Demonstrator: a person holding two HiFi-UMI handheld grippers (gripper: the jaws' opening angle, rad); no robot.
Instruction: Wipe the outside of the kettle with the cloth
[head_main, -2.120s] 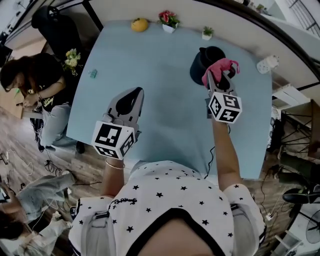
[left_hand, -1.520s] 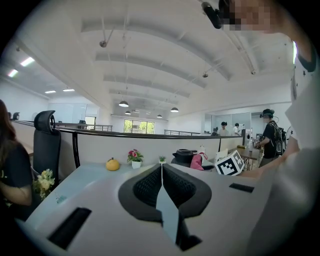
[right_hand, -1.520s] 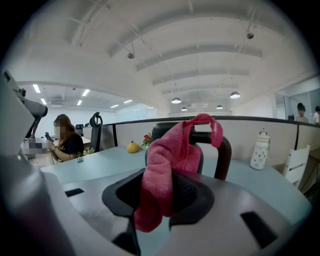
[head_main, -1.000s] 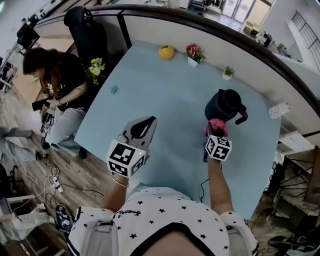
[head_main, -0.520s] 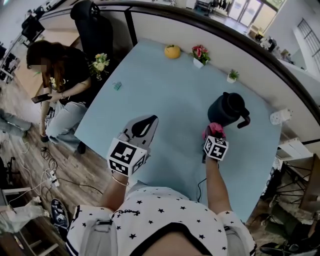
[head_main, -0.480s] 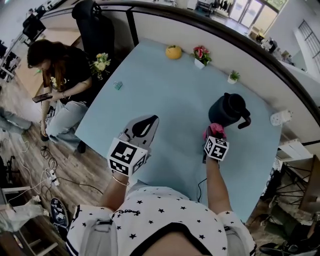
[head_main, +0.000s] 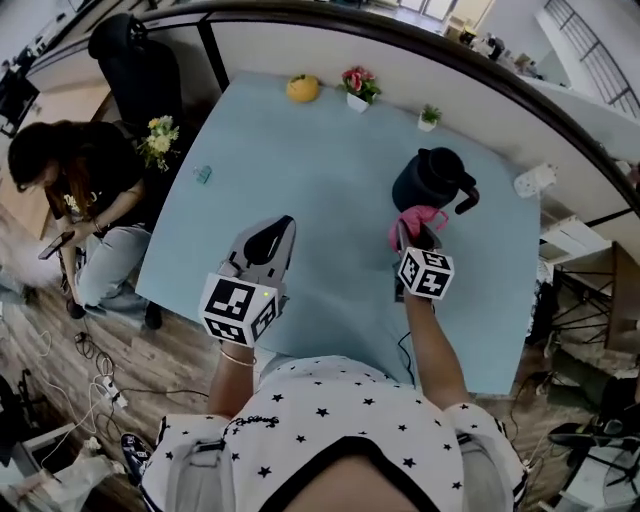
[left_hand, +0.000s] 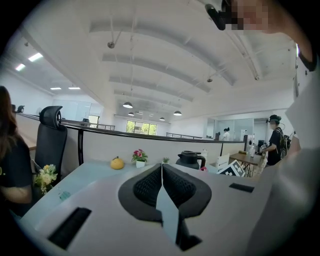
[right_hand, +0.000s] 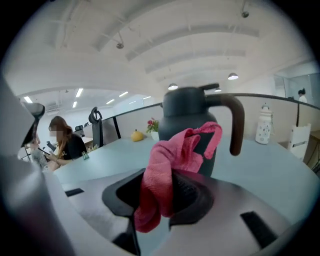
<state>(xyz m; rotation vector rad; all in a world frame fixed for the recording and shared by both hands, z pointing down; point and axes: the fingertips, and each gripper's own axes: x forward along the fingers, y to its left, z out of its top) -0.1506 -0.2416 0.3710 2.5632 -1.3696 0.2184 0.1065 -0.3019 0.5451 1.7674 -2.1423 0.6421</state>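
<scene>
The cloth (right_hand: 165, 172) covered the middle of the kettle (right_hand: 186, 114) and the inner faces of the jaws of the right gripper (right_hand: 159, 187), clamped on it. The kettle's base lay out of sight behind that gripper's body. Far left of the kettle, a small teal thing (head_main: 202, 174) on the table (head_main: 300, 170) was too small to tell, as was a white object (head_main: 528, 181) right of the kettle

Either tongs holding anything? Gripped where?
Right tongs are shut on the pink cloth, pinching a bunched fold near its middle; loose ends spill out either side. Left tongs are shut and empty.
</scene>
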